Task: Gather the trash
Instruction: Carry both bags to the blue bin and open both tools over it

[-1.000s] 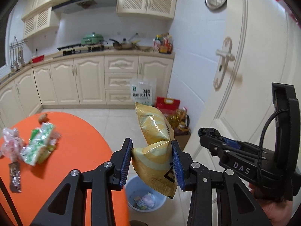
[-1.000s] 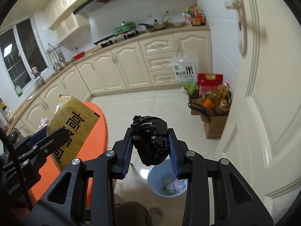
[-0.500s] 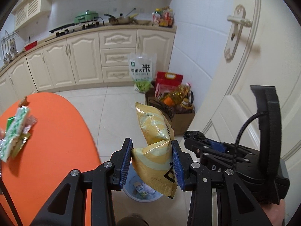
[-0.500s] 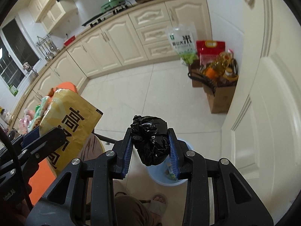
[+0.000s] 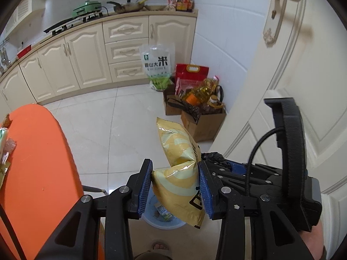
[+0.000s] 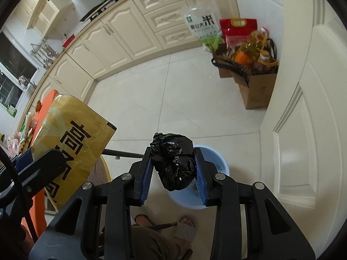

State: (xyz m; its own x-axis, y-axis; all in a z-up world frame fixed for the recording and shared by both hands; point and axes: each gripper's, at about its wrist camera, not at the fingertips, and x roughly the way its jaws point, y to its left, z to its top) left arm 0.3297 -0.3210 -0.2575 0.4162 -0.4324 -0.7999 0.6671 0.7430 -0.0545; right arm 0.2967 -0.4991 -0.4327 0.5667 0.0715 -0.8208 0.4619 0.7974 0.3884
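Observation:
My left gripper (image 5: pixel 175 184) is shut on a yellow snack bag (image 5: pixel 177 173), held above a light blue trash bin (image 5: pixel 151 218) on the floor. The bag also shows in the right wrist view (image 6: pixel 71 143). My right gripper (image 6: pixel 173 173) is shut on a crumpled black plastic bag (image 6: pixel 173 162), held over the same blue bin (image 6: pixel 216 162), which is partly hidden behind it. The right gripper's body shows at the right of the left wrist view (image 5: pixel 249 173).
An orange table (image 5: pixel 36 162) with wrappers (image 5: pixel 4 143) at its left edge lies to the left. Cardboard boxes with oil bottles (image 5: pixel 199 106) and rice bags (image 5: pixel 158 65) stand by the white door (image 5: pixel 303 86). Cabinets (image 5: pixel 86 54) line the far wall. My feet (image 6: pixel 184 225) are below.
Both grippers have tilted down and moved toward the bin, still holding their loads. The bin has come closer under the fingers; the table has slid left.

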